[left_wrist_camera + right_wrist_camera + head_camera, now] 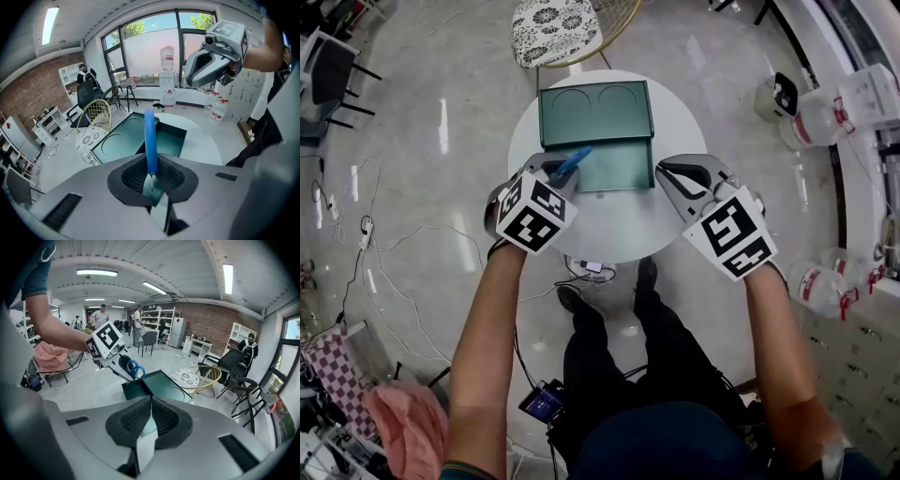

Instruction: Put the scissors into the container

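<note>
The left gripper point(152, 180) has its fingers clamped on the blades of the scissors point(150, 140). Their long axis runs on in line with the fingers, and the blue handles point ahead of the fingertips, over the near edge of the open green container point(619, 164) on the round worktop point(609, 230). The right gripper point(151, 420) hangs beside the container with its fingers pressed together on nothing.
</note>
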Available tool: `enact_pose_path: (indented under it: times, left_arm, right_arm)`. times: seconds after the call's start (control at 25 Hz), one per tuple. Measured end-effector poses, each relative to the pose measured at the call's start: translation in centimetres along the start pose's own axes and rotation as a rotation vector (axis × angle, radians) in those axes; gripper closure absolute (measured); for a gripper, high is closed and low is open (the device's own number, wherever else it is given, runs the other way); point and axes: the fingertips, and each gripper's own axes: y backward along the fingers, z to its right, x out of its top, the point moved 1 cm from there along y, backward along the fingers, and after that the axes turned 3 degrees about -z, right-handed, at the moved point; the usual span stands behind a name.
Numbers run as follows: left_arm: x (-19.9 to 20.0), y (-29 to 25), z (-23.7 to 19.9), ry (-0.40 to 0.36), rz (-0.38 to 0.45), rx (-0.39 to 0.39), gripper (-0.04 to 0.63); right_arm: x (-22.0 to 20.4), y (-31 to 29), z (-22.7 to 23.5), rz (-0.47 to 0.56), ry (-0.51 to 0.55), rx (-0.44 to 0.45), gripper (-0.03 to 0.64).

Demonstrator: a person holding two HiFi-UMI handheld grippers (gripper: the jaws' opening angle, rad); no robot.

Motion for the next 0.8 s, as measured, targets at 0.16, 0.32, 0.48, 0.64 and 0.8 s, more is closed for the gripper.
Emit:
enact_pose_path:
  times: [0.16,0.32,0.48,0.64,0.8]
  left_arm:
    - [-1.0,-2.5,-0.1,0.004,-0.014,-0.011,0.541]
    - [-1.6,-4.4,-0.4,0.005,-0.025,-0.019,0.541]
    - [-1.7,-5.9,-0.2,0.004,-0.043,-0.026,0.541]
    - [-1.7,-7.0,-0.4,0.008,-0.05,-0.03,0.541]
    - [-1.4,-7.5,-0.1,0.014,-0.042,-0.039,0.541]
  right_arm:
    - [-1.7,-1.7,0.0,-0.015,-0.016,0.008,0.578]
    - [-2.6,-3.1,0.3,-0.024,-0.031,0.013,0.578]
    - [-3.6,-3.7,0.6,-0.034,-0.04,0.02,0.578]
    - [-4.1,-4.1,0.9,-0.043,-0.047,0.025,0.578]
    - [-4.6,-4.4,0.9,-0.05,-0.053,0.027,0.578]
